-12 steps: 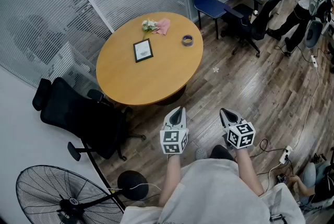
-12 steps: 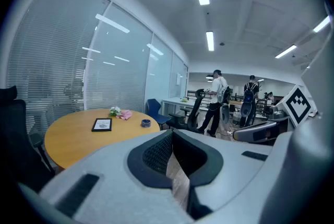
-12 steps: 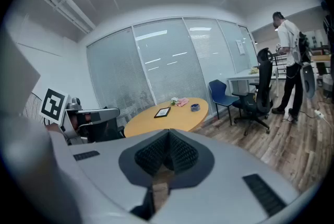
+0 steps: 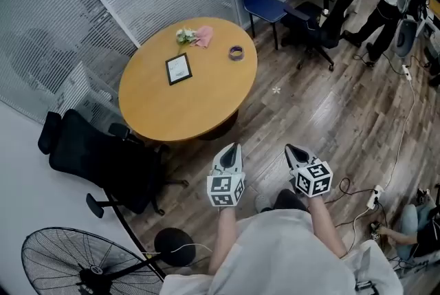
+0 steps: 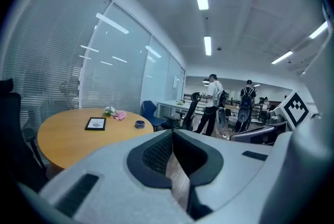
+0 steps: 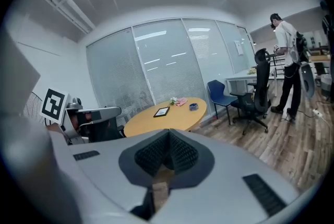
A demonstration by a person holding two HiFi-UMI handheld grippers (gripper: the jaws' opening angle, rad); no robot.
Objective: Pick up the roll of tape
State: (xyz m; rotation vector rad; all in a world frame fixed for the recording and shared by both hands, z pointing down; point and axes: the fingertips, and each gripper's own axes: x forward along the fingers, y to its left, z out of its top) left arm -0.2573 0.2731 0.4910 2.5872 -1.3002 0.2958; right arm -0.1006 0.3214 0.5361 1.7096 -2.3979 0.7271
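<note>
Spotter: Tape [image 4: 236,52] lies flat on the far right part of the round table [image 4: 158,115], near its edge and well apart from both your grippers.

Checker: Since half a second ago, the table and tape have slid a little to the left in the head view. Your grippers sit at much the same spot low in the picture. I judge you turned or stepped slightly, and you have closed little of the gap.

Spotter: Your left gripper [image 4: 233,148] is clenched, pads together with nothing between them. Your right gripper [image 4: 291,148] is the same, closed and empty.

Checker: So you need to walk up to the table and let one pair of jaws part before you reach the tape. The right one looks the handier to me.

Spotter: Containers: you have none to mind. The tape sits bare on the wood, in no tray or box.

Checker: Apart from it lie a framed picture [image 4: 178,69], a pink cloth [image 4: 203,36] and what may be a small bunch of flowers [image 4: 184,34], too small to be sure.
</note>
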